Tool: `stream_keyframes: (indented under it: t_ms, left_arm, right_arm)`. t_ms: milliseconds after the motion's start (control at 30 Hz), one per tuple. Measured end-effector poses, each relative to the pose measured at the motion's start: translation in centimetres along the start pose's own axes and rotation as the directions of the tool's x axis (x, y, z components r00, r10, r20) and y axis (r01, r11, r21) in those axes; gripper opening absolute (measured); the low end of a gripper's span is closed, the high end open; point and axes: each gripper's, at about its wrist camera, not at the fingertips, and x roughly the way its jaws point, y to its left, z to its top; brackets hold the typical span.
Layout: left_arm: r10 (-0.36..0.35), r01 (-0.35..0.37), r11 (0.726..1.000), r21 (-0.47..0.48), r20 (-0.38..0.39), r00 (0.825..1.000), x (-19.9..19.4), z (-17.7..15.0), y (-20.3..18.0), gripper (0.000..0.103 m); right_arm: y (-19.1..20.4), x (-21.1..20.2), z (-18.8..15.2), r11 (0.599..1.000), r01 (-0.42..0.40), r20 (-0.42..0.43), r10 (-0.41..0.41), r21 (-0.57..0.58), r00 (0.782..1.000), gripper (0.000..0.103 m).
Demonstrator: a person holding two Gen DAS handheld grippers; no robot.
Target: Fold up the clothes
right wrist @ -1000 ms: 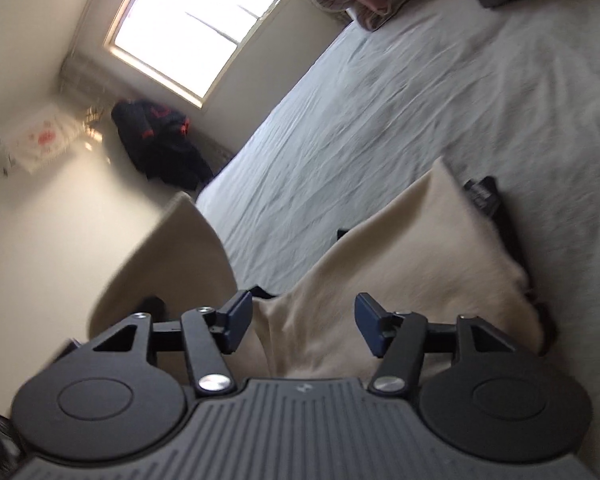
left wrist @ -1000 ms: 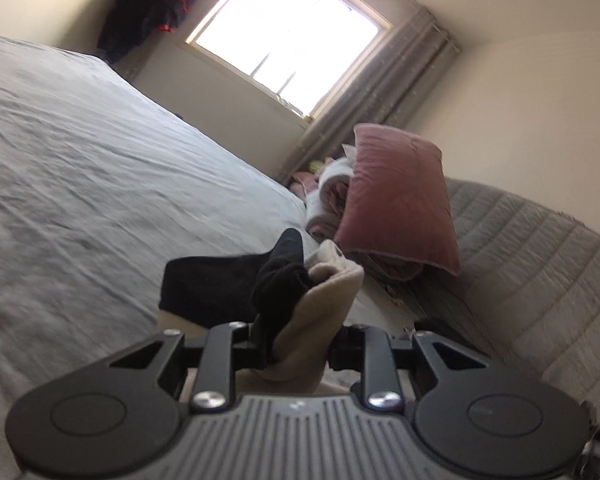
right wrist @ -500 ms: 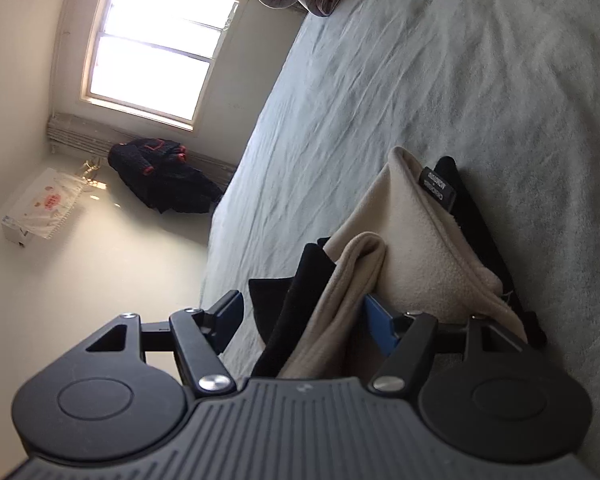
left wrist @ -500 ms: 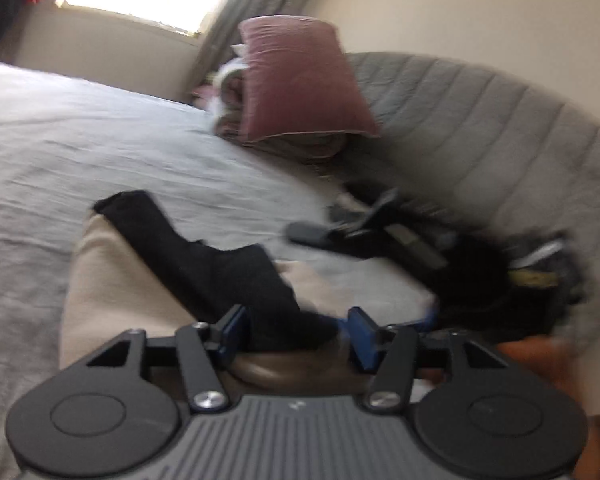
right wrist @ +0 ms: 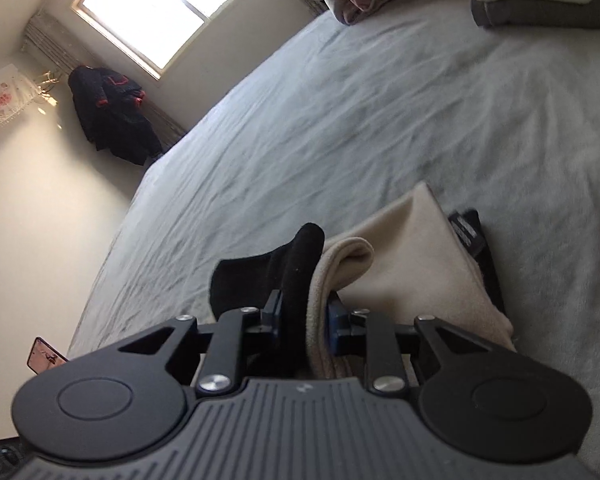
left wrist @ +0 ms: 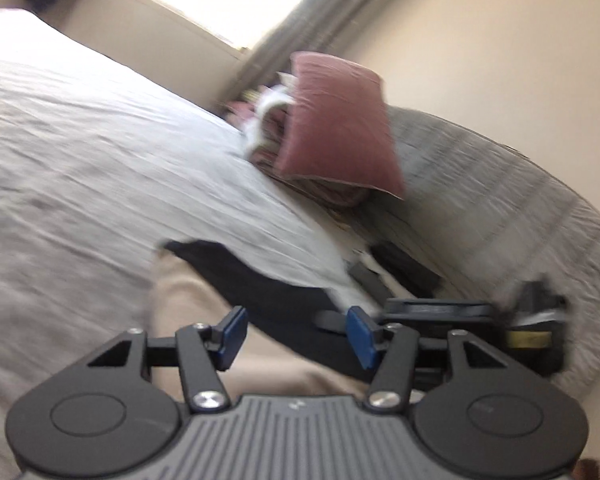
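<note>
A beige garment with black trim [right wrist: 412, 264] lies partly folded on the grey bed sheet [right wrist: 380, 120]. My right gripper [right wrist: 302, 314] is shut on a bunched fold of its beige and black cloth. In the left wrist view the same garment [left wrist: 188, 300] lies under and ahead of my left gripper [left wrist: 296, 332], which is open with nothing between its blue pads [left wrist: 360, 336]. The black trim [left wrist: 268, 292] runs between the fingers' line, below them. This view is blurred.
A pink pillow [left wrist: 336, 128] leans on the grey padded headboard [left wrist: 500, 216]. Folded clothes [right wrist: 540, 4] are stacked near it. Dark items [left wrist: 532, 328] lie by the headboard. A dark jacket [right wrist: 112, 116] hangs under the window. A phone [right wrist: 44, 356] lies at the bed's edge.
My left gripper let go of the garment, opened and swung away over the bed. My right gripper closed on the beige and black fold.
</note>
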Motion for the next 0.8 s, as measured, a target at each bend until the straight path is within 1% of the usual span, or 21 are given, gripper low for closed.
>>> stream_keyframes:
  t_ms: [33,133,300,367,433,500,567,667,700,800]
  left_arm:
    - [0.025,-0.025,1.000,0.003,0.005,1.000,0.2,0.0,0.2,0.051]
    - [0.060,-0.060,0.998,0.004,0.000,0.998,0.8,-0.2,0.3,0.045]
    - [0.034,-0.033,0.999,0.034,-0.007,0.999,1.8,-0.7,-0.6,0.039]
    - [0.021,-0.020,0.998,0.055,-0.022,1.000,2.4,-0.9,-0.9,0.031]
    - [0.020,-0.017,0.996,0.085,-0.044,0.999,2.9,-1.5,-1.1,0.030]
    - [0.034,-0.025,0.991,0.129,-0.073,0.997,3.5,-2.3,-1.3,0.028]
    - [0.053,-0.035,0.982,0.186,-0.093,0.994,3.9,-3.3,-1.4,0.026]
    - [0.074,-0.050,0.959,0.278,-0.078,0.994,3.7,-4.5,-2.3,0.026]
    - [0.078,-0.053,0.956,0.288,-0.077,0.994,3.6,-4.4,-2.5,0.026]
    - [0.065,-0.048,0.968,0.248,-0.060,0.996,2.8,-3.6,-2.3,0.026]
  right_arm:
    - [0.1,-0.3,0.5,1.000,-0.008,0.002,0.008,-0.009,1.000,0.024]
    - [-0.4,-1.2,2.0,1.000,-0.007,-0.004,0.007,-0.021,1.000,0.024]
    - [-4.1,-1.6,3.8,1.000,-0.003,-0.043,0.004,0.025,0.999,0.024]
    - [-5.5,-1.5,4.1,0.999,0.006,-0.049,-0.004,0.045,0.999,0.024]
    - [-7.0,-1.4,4.0,0.997,0.009,-0.046,-0.006,0.072,0.999,0.024]
    - [-7.9,-1.1,3.4,0.997,0.022,-0.054,-0.018,0.080,0.998,0.024]
    - [-8.2,-0.7,2.8,0.997,0.049,-0.065,-0.045,0.057,0.997,0.024]
    - [-7.9,-0.5,2.5,0.998,0.063,-0.060,-0.063,0.001,0.996,0.024]
    - [-7.6,-0.7,2.4,0.998,0.065,-0.054,-0.066,-0.018,0.996,0.024]
    - [-6.7,-1.6,2.3,0.995,0.059,-0.027,-0.062,-0.077,0.998,0.034]
